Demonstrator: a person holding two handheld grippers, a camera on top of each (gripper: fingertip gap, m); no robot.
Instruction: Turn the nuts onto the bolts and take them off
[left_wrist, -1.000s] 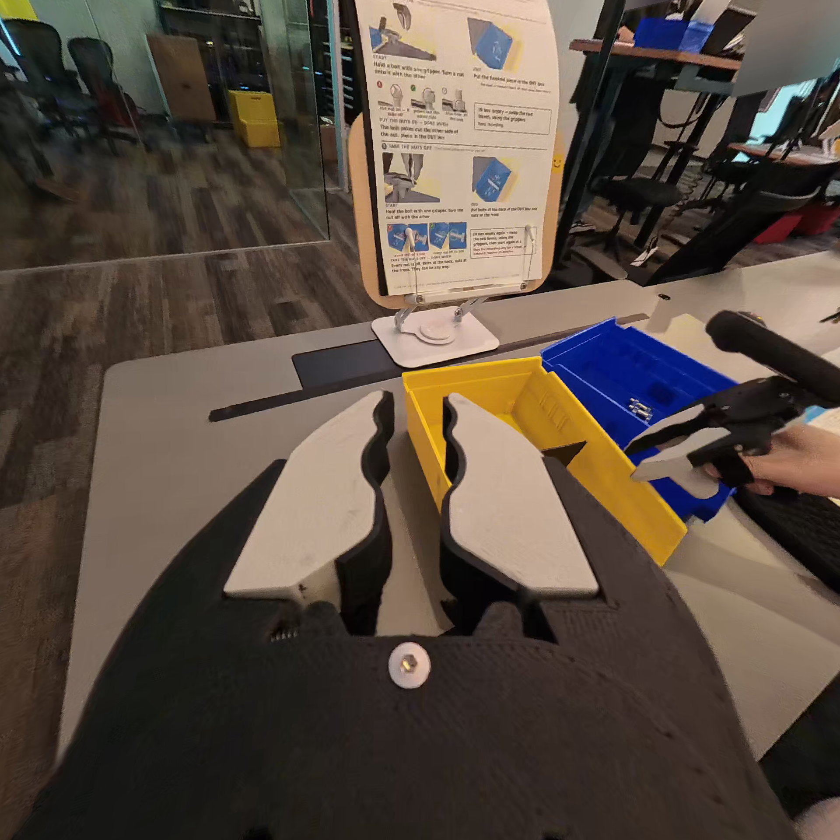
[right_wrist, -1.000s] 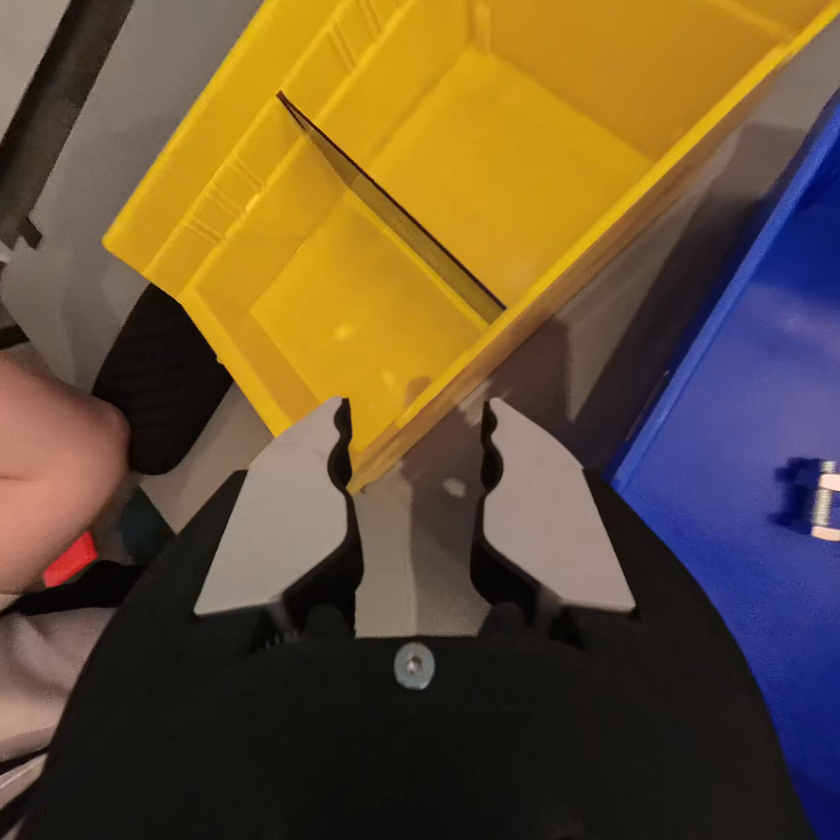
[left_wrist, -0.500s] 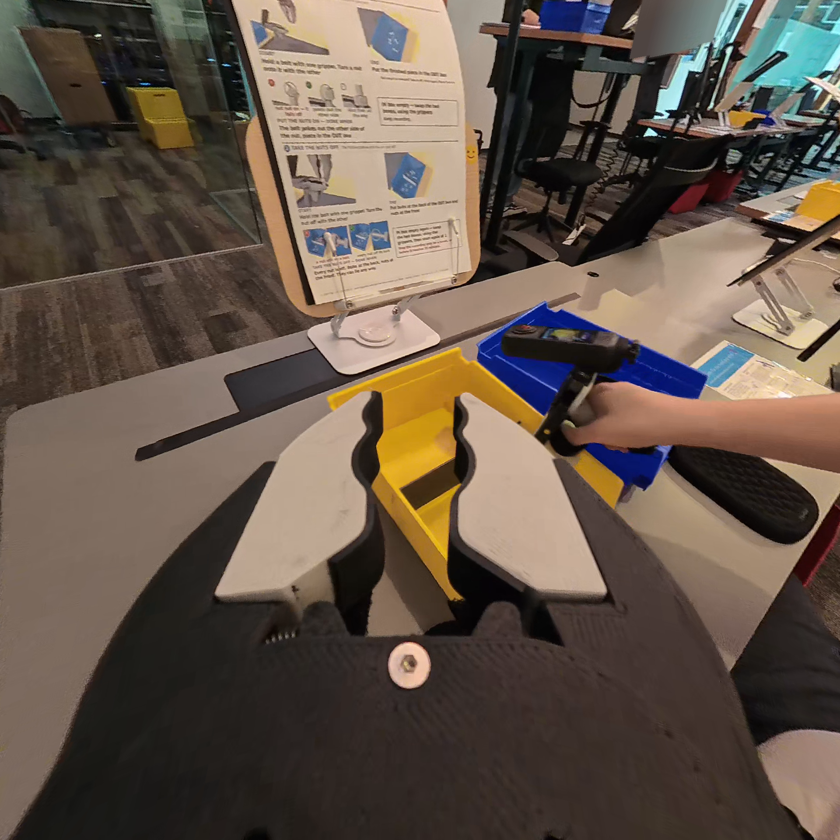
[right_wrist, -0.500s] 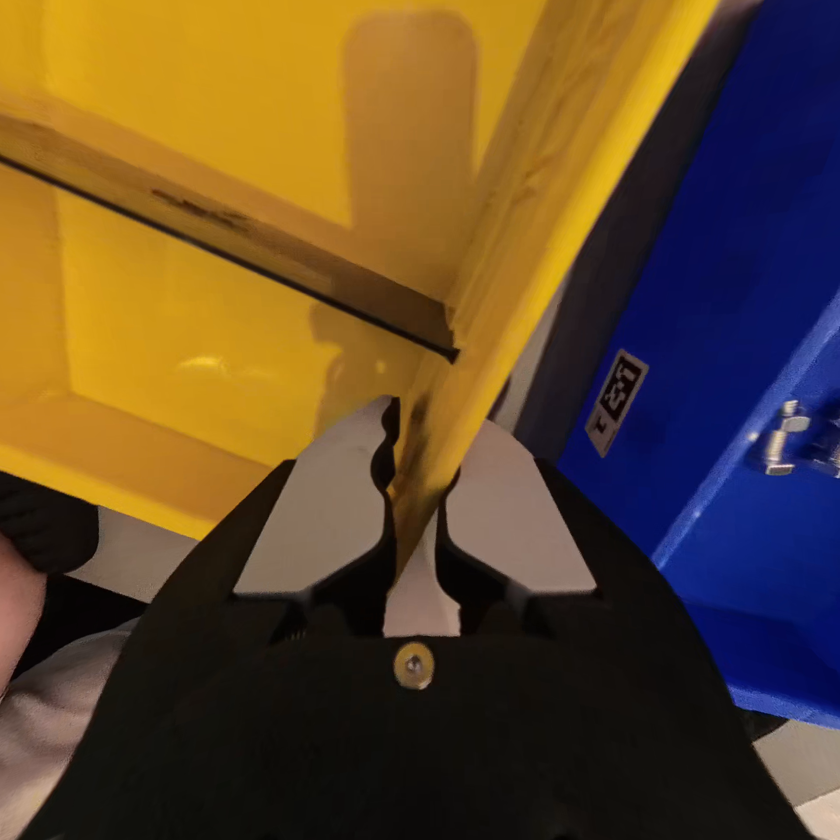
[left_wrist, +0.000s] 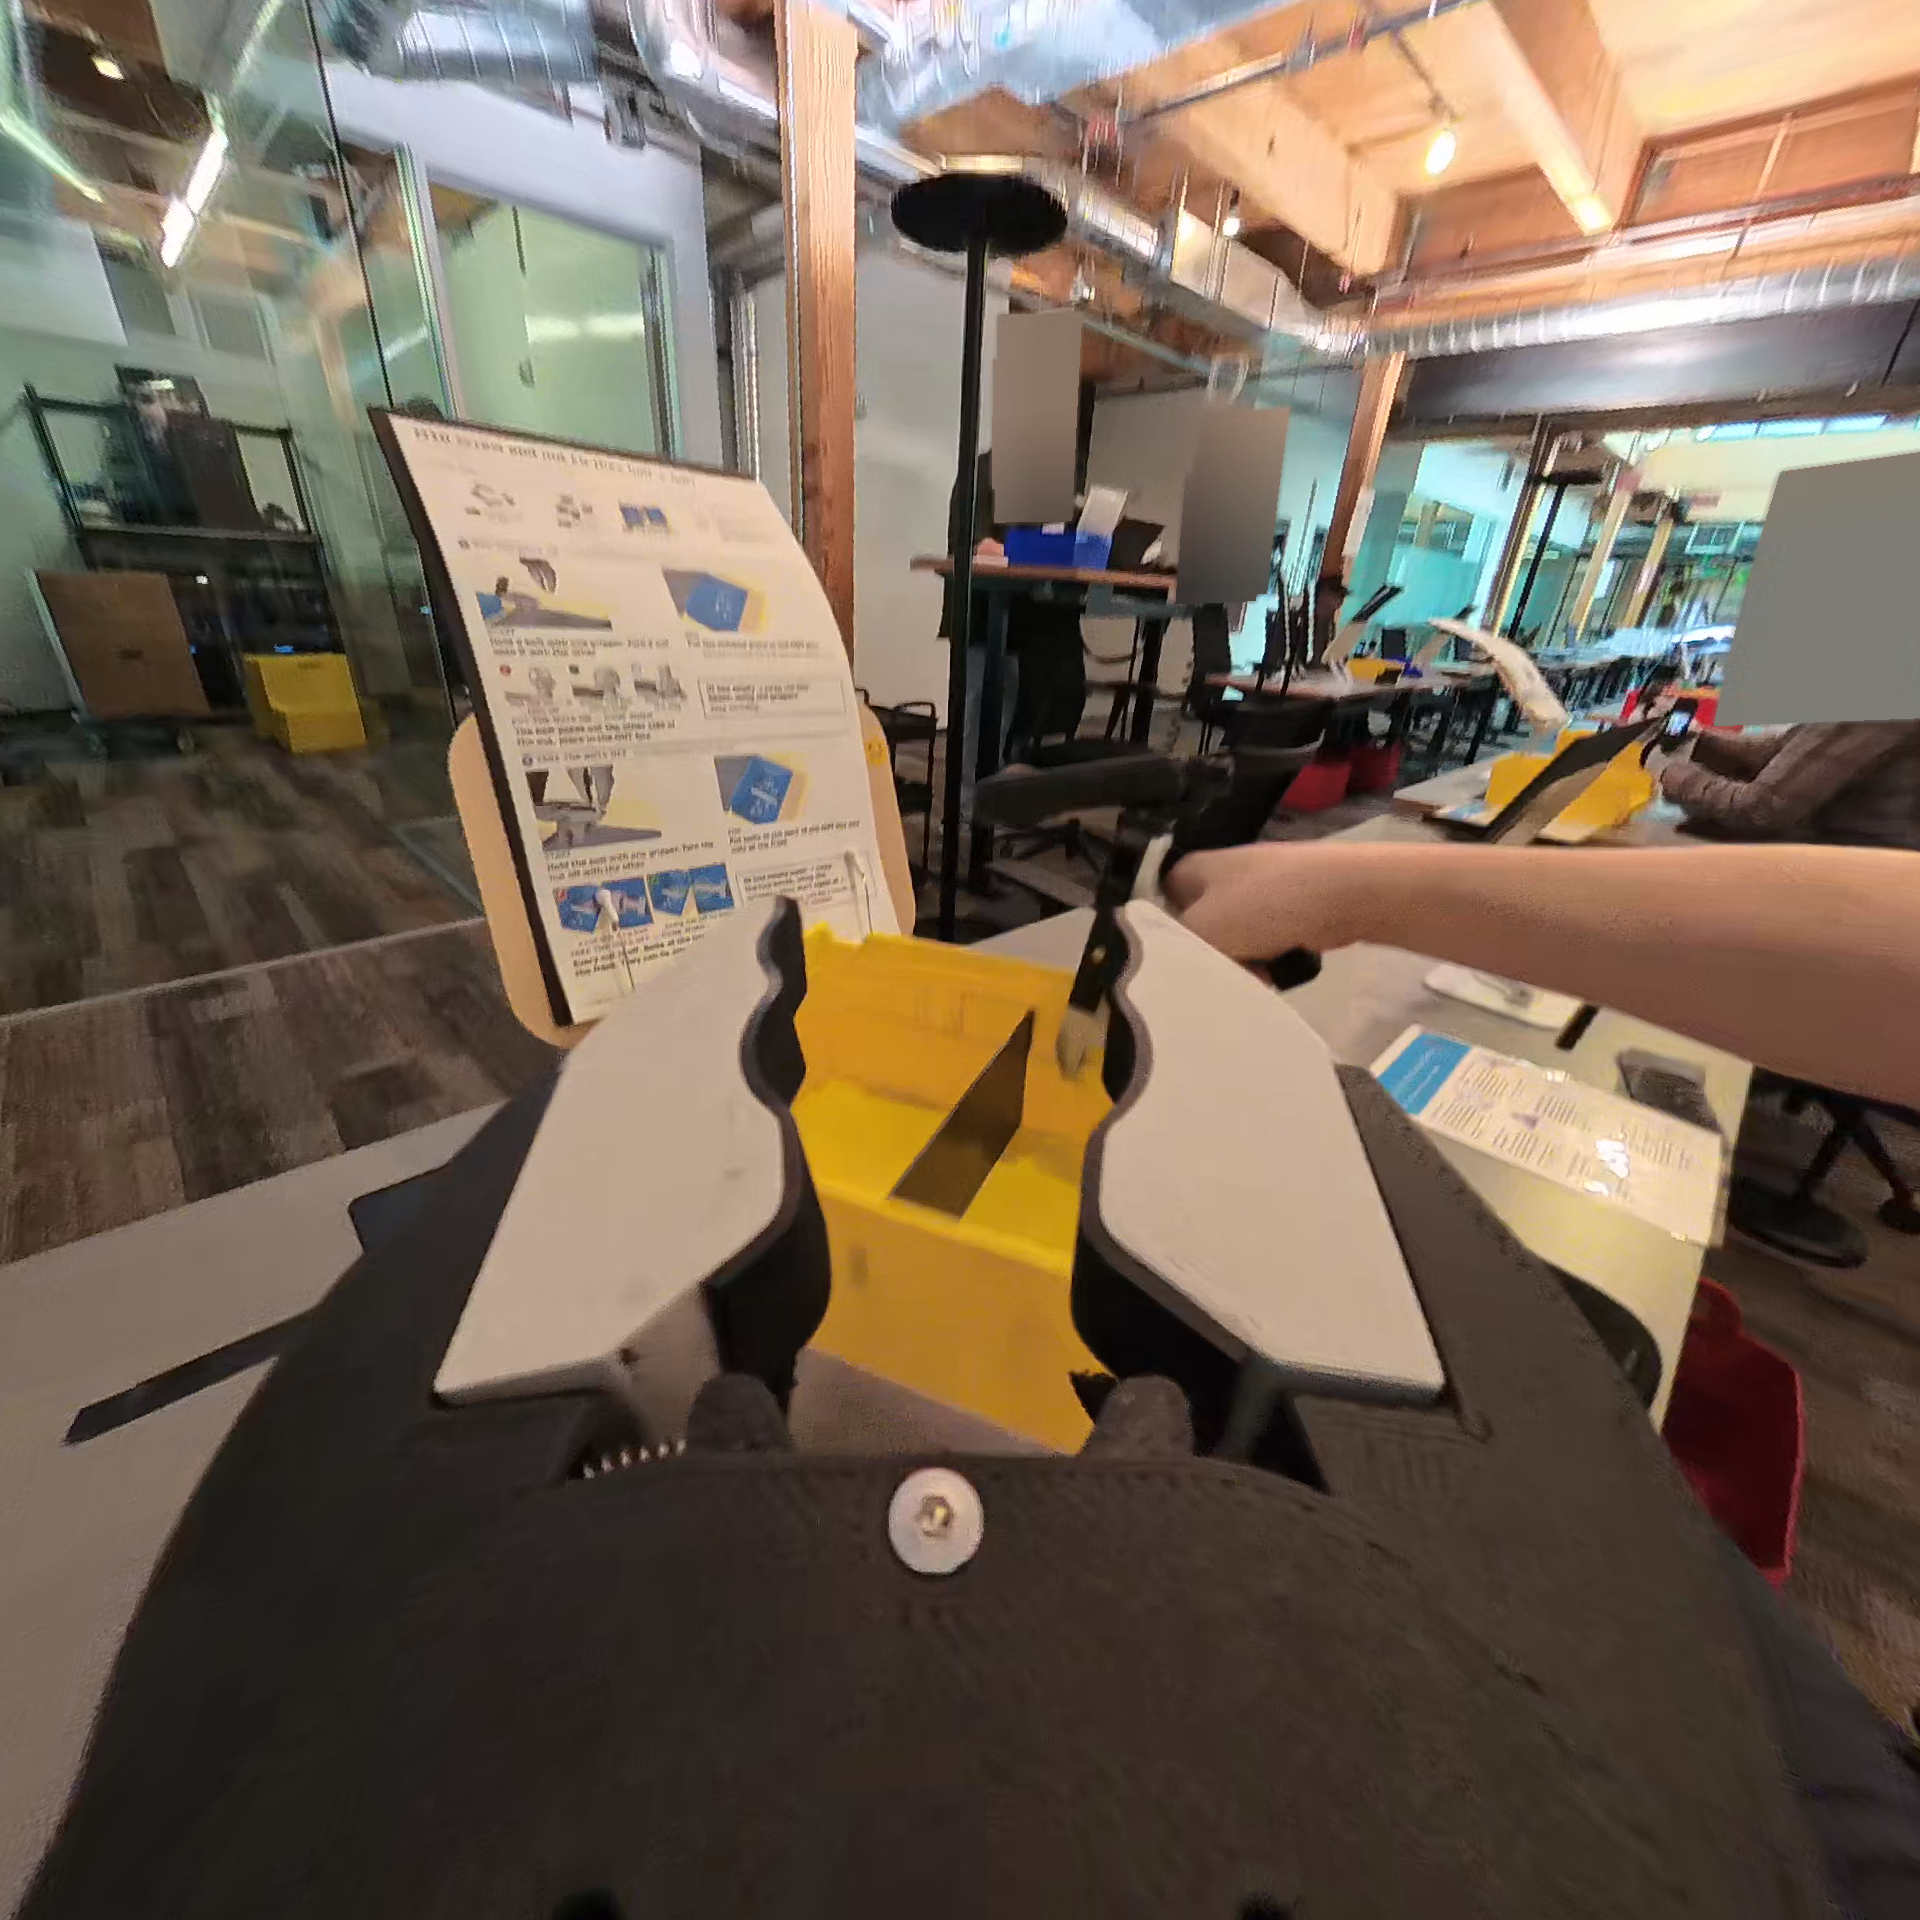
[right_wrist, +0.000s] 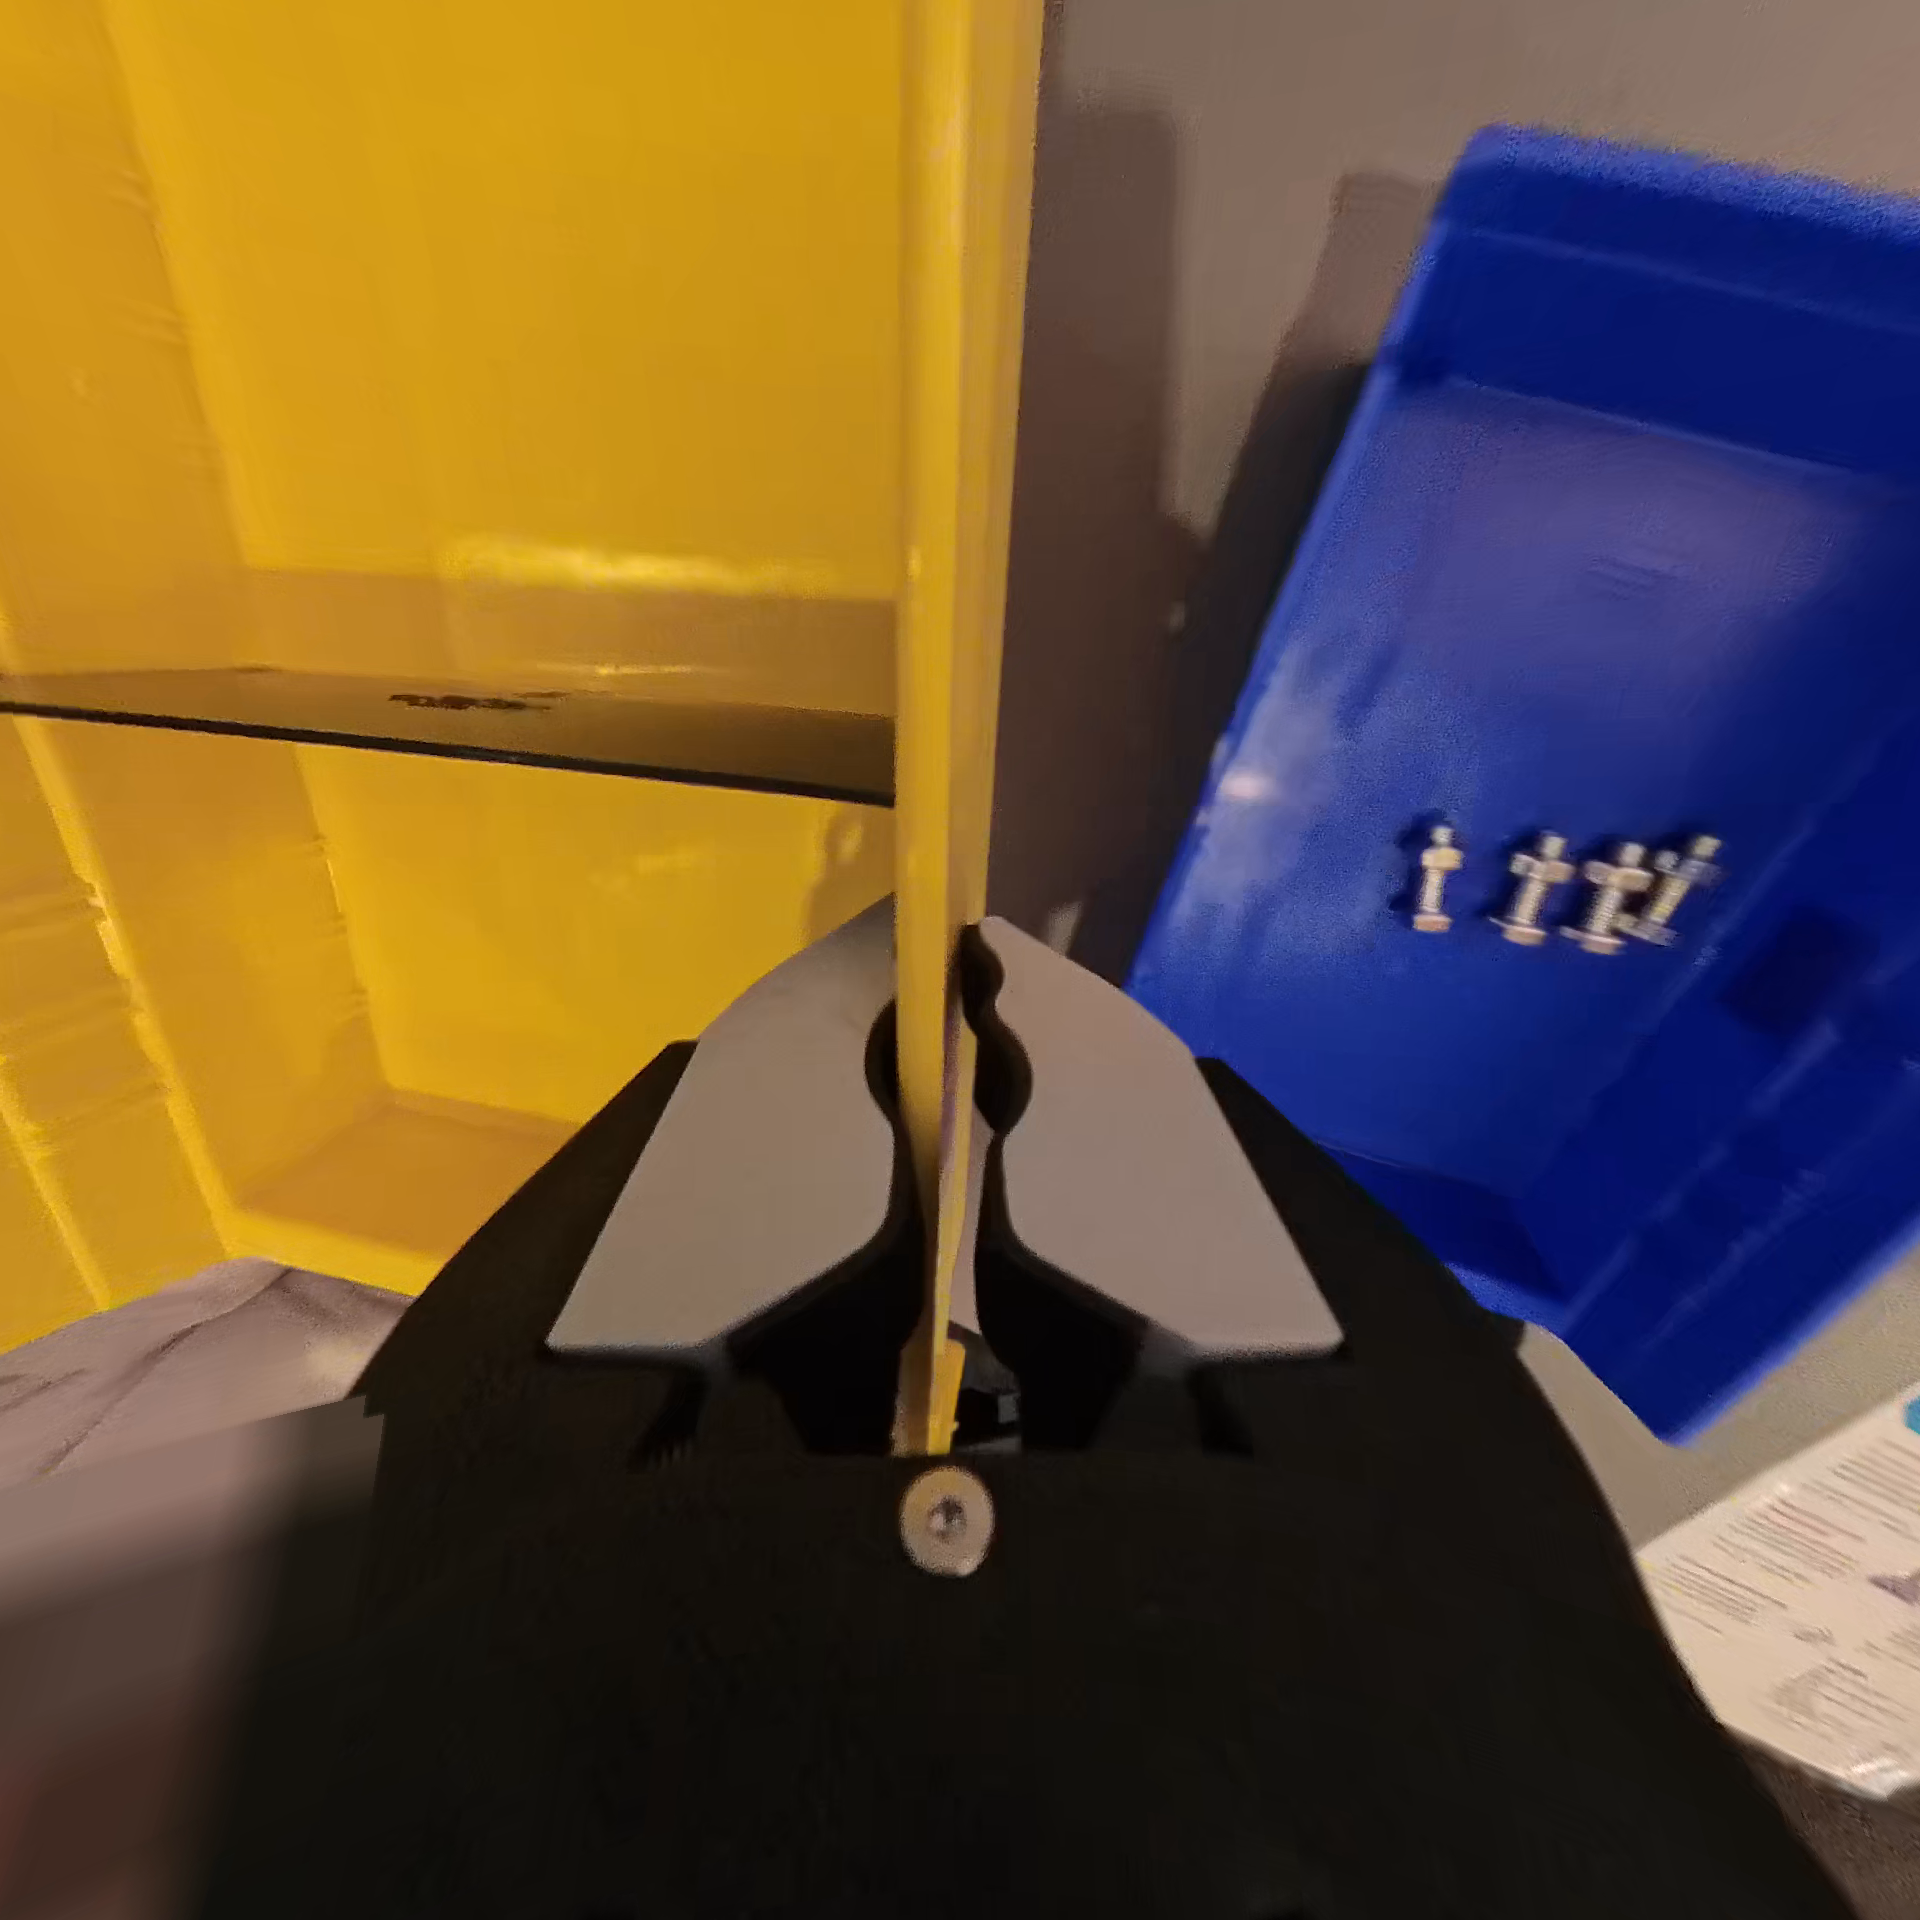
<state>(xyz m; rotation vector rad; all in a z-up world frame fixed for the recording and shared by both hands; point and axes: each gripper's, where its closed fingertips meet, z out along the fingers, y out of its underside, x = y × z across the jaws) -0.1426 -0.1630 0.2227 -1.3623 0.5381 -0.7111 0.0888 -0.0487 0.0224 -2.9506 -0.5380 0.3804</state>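
On the grey table (right_wrist: 1164, 312), right tool (right_wrist: 940, 997) pinches yellow bin (right_wrist: 966, 520) wall; left tool (left_wrist: 951, 997) spread.

Far ahead of my left gripper (left_wrist: 945, 956), a printed instruction sheet (left_wrist: 665, 727) stands propped on a tan board (left_wrist: 483, 831) at the far side of the table (left_wrist: 156, 1340). It carries a heading line, small pictures and blocks of black print, all too smeared for me to read. On the table to the right lies a smaller printed sheet (left_wrist: 1548, 1132) with a blue band at one corner; its print is too fine to make out. The black divider (right_wrist: 468, 707) in the yellow bin (right_wrist: 520, 312), whose wall my right gripper (right_wrist: 940, 935) pinches, bears a dark smudged marking I cannot read.
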